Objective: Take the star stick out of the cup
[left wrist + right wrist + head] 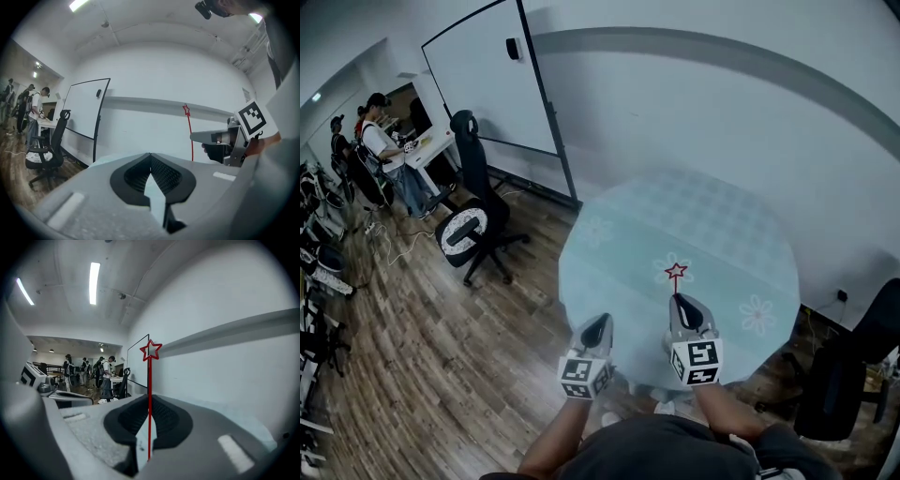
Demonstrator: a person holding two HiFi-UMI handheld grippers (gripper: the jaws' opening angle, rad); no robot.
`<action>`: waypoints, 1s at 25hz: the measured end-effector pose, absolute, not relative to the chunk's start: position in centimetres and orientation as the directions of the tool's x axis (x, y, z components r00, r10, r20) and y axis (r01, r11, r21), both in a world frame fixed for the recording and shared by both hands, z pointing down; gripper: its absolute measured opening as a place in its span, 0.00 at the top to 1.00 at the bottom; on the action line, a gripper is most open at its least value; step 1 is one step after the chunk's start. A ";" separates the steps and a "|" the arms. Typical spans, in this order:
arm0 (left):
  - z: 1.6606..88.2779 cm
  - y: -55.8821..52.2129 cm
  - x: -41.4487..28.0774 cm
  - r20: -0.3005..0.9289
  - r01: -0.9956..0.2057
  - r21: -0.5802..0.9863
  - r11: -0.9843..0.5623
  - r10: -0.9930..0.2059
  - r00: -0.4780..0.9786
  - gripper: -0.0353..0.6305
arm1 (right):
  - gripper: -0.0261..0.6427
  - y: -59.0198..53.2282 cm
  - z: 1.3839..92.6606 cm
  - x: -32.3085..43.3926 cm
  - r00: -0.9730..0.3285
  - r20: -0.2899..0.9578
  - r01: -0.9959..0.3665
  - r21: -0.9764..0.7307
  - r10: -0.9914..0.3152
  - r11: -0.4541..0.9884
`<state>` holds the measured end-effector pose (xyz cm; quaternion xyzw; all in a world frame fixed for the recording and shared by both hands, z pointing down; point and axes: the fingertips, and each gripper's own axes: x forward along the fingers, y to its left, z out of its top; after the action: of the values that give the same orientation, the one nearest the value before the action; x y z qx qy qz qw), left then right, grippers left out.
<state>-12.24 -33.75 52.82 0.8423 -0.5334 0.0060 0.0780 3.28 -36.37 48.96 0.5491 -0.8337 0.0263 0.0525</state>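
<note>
Nearest you, your left gripper (151, 157) has its jaws pressed together with nothing between them. It hangs idle beside the right one, just over the near edge of the desk (727, 230).

Your right gripper (148, 405) has its jaws clamped on the star stick (149, 380). They pinch the thin red shaft low down, so the stick stands nearly upright, with the outlined star at its top well clear of the jaws. In the head view the star shows above the desk's flower pattern. No cup shows in any view, so the stick looks to be already out of it.

Expect this thing to weigh almost nothing. The shaft is very slim and probably springy, and a rod this narrow can swivel or slide between flat pads if you swing it fast. The low grip you have is a sound place to hold it, because it leaves the star free, and the star looks like the part most easily bent or snapped. Move it gently and upright.

Farther off stand an office chair (473, 225) and a whiteboard (483, 75), with people at a workbench (380, 150) in the far corner.
</note>
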 end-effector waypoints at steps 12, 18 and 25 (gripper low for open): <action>48.5 -34.9 -10.7 0.014 -0.880 0.101 -0.465 -0.883 0.468 0.94 | 0.93 -36.9 44.6 4.2 -0.428 -0.001 -0.904 0.001 -0.904 0.428; 48.6 -35.3 -10.1 0.019 -0.876 0.100 -0.472 -0.879 0.476 0.94 | 0.93 -37.3 44.4 4.1 -0.433 -0.003 -0.902 -0.002 -0.902 0.433; 48.7 -35.5 -9.8 0.023 -0.876 0.089 -0.473 -0.879 0.477 0.94 | 0.93 -37.7 44.6 4.4 -0.432 0.002 -0.901 -0.037 -0.902 0.432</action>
<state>-9.81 -35.52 48.65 0.8582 -0.5113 -0.0129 0.0444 4.44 -37.71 44.58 0.5327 -0.8461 0.0162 -0.0092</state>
